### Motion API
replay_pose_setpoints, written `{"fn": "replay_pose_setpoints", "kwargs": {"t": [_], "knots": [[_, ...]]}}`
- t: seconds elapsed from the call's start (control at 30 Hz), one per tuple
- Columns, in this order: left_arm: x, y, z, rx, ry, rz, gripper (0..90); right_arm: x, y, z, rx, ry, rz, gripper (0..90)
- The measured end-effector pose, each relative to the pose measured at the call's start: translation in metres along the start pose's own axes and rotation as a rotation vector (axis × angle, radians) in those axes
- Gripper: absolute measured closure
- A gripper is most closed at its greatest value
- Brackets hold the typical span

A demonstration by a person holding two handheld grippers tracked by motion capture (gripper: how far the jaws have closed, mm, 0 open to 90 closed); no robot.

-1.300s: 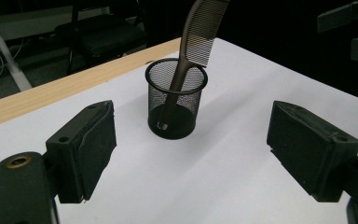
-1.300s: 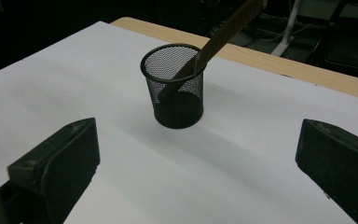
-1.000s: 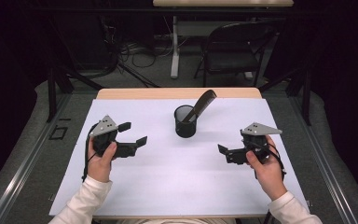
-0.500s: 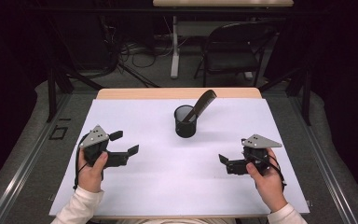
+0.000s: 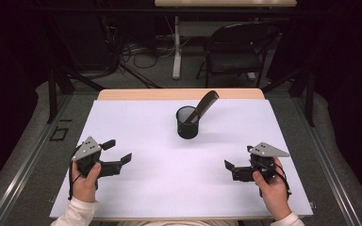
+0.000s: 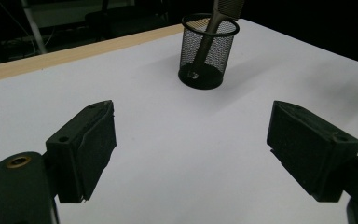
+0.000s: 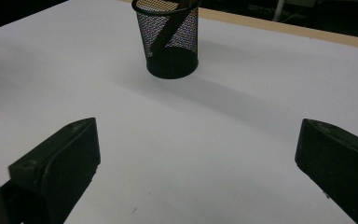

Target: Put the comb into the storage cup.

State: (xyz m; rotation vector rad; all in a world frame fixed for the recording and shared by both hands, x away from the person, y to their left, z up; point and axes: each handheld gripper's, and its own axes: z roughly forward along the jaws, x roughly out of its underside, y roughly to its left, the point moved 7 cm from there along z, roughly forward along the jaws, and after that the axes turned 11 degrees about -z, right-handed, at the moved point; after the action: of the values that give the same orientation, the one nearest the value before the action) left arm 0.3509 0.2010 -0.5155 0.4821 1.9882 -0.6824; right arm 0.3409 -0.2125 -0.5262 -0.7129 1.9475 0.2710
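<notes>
The work in hand centres on the black mesh cup (image 5: 187, 122), which stands upright toward the far middle of the white tabletop (image 5: 136, 122), with a dark comb (image 5: 203, 105) leaning out of it toward the far right. Its lower end rests on the cup's floor, as the left gripper view shows through the mesh (image 6: 208, 46).

Both tools sit near the person, well apart from the cup. The left hand-held gripper (image 5: 119, 151) is at the near left, its jaws spread wide and holding nothing, aimed toward the right and slightly far. The right hand-held gripper (image 5: 230, 166) is at the near right, jaws likewise wide and empty, pointing left toward the middle. Each is held low over the tabletop in a hand (image 5: 86, 180), forearms coming in from the near edge, grey plates on top.

To do the step well, whichever tool goes for the comb should probably approach from its own side, rise to the exposed upper part of the comb above the rim, and close across its flat faces rather than its edges. The cup looks light, so a sideways tug could tip it; the other tool could steady the cup's wall while the comb is drawn out along its lean.
</notes>
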Motion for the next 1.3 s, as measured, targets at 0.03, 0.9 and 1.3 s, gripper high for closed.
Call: {"fn": "replay_pose_setpoints", "kwargs": {"t": [0.03,0.9,1.3], "knots": [[0.002,0.002,-0.001,-0.004,-0.003,-0.004,15.8,0.001,0.0,-0.001,0.003,-0.004,0.001,0.0],[0.027,0.037,-0.004,-0.097,-0.056,-0.027,15.8,0.039,-0.025,0.007,0.093,-0.03,0.114,0.0],[0.031,0.041,-0.003,-0.108,-0.055,-0.021,15.8,0.046,-0.029,0.007,0.106,-0.024,0.119,0.0]]}}
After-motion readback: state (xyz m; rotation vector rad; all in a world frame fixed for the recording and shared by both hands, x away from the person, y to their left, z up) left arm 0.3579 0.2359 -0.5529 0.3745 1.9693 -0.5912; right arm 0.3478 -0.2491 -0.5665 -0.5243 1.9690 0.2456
